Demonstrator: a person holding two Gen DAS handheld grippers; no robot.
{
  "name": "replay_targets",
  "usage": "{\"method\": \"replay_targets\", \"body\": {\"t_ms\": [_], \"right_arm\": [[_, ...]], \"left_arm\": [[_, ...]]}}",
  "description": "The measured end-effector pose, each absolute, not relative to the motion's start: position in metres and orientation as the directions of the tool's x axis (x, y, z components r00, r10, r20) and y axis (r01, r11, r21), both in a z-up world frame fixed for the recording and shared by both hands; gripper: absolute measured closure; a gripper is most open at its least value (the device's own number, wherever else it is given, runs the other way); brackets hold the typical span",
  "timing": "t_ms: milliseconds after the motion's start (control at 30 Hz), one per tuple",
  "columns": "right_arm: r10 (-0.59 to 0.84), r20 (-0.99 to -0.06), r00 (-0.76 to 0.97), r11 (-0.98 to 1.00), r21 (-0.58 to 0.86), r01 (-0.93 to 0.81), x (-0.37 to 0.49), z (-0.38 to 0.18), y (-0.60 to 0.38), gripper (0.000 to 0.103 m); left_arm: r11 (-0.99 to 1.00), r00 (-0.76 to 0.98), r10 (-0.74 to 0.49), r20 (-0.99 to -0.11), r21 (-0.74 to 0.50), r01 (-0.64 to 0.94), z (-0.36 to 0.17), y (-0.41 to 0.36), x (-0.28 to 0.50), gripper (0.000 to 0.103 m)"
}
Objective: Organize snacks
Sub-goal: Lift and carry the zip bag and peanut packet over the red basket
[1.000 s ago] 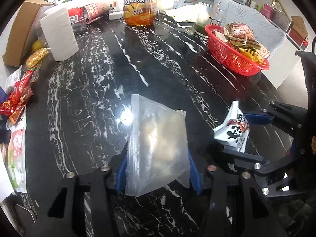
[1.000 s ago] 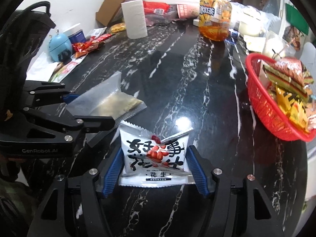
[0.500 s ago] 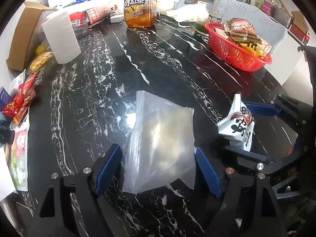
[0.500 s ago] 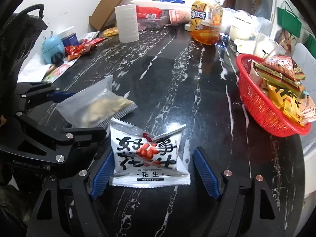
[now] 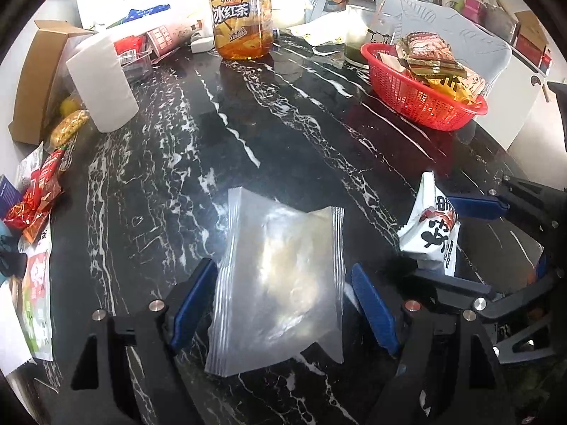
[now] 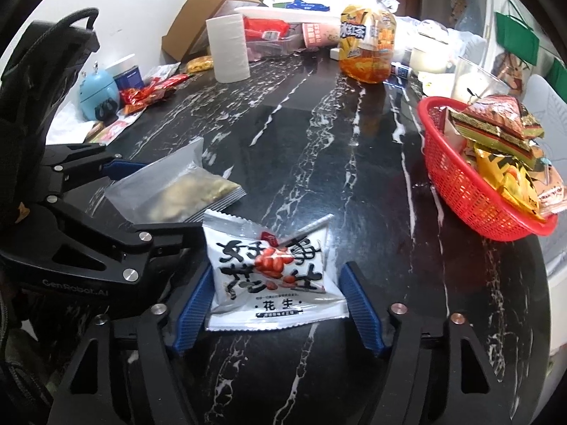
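A clear zip bag (image 5: pixel 283 283) of pale snack pieces lies flat on the black marble table, between the blue pads of my left gripper (image 5: pixel 283 304). Its jaws are closing, the pads close beside the bag's edges without squeezing it. A white peanut pack (image 6: pixel 273 269) with red and black print lies flat between the pads of my right gripper (image 6: pixel 280 304), whose jaws are also closing, close to the pack's sides. The right wrist view shows the clear bag (image 6: pixel 177 198) to the left, beside the peanut pack. A red basket (image 6: pixel 460 191) of snack packets stands at the right.
At the far end stand a large iced tea bottle (image 5: pixel 242 17), a paper towel roll (image 5: pixel 102 81) and a cardboard box (image 5: pixel 35 81). Red sachets (image 5: pixel 39 194) and packets lie along the left edge. The red basket (image 5: pixel 418 106) sits far right, with bare marble between it and me.
Both grippers let go of their packs and opened wide, then narrowed again. The clear bag, squeezed a second ago, now lies flat. The peanut pack has settled flat too.
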State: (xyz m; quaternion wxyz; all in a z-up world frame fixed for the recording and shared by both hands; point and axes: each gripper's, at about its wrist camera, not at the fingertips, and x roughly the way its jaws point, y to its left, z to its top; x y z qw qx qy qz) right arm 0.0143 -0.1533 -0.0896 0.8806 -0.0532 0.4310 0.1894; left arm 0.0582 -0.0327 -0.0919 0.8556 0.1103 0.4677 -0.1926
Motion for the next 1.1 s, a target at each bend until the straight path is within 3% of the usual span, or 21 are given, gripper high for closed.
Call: {"method": "replay_targets", "body": {"t_ms": [33, 100, 200, 467, 1100], "right_arm": [[0.29, -0.777, 0.558, 0.923, 0.072, -0.379, 0.014, -0.089, -0.154, 0.035], [0.296, -0.773, 0.562, 0.922, 0.077, -0.379, 0.013, -0.089, -0.155, 0.037], [0.307, -0.768, 0.562, 0.92, 0.089, -0.381, 0.012, -0.089, -0.157, 0.04], [0.351, -0.759, 0.548, 0.909, 0.134, -0.396, 0.01, -0.086, -0.158, 0.045], [0.442, -0.723, 0.53, 0.875, 0.218, -0.432, 0.012, -0.069, -0.158, 0.048]], "left_arm": [[0.897, 0.482, -0.246, -0.841, -0.008, 0.443, -0.091, -0.033, 0.058, 0.045], [0.885, 0.472, -0.257, -0.843, -0.009, 0.465, -0.089, -0.037, 0.058, 0.056], [0.881, 0.473, -0.255, -0.843, -0.001, 0.473, -0.088, -0.041, 0.057, 0.058], [0.88, 0.43, -0.319, -0.845, -0.095, 0.466, -0.086, -0.038, 0.055, 0.058], [0.884, 0.476, -0.364, -0.8, -0.136, 0.447, -0.059, -0.026, 0.053, 0.058]]}}
